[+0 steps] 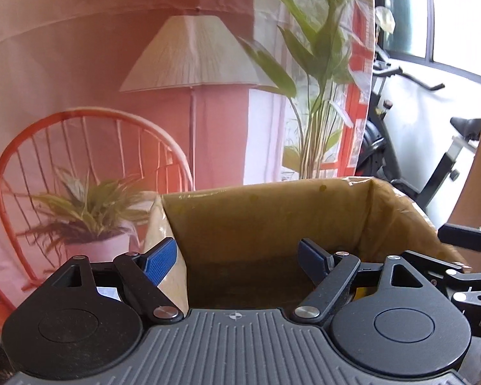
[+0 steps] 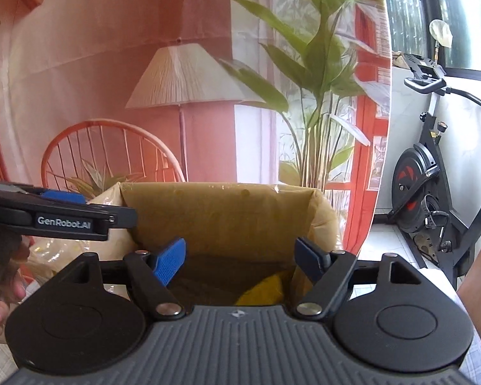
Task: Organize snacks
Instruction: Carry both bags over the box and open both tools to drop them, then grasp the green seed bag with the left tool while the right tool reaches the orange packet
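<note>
Both sets of jaws stood apart with nothing between the blue pads, as far as I could see from either wrist camera. Behind everything hung a printed backdrop [image 2: 112,73] of a pink room, with a lamp, a rattan chair and tall green plants on it, and an exercise bike [image 2: 426,186] stood at its right edge by the window. Next in size was the open cardboard box [image 1: 272,221], lined with brownish plastic, which sat directly ahead of and below my left gripper [image 1: 240,260]; its left pad hung outside the box's left wall and its right pad over the inside. My right gripper [image 2: 240,261] was held over the same box, both pads above the opening. Down in the box, just below and between those right-hand pads, nearer the right one, lay a yellow snack packet [image 2: 263,290], only partly visible. At the left of the right wrist view, a hand [image 2: 0,301] gripped the left tool.
</note>
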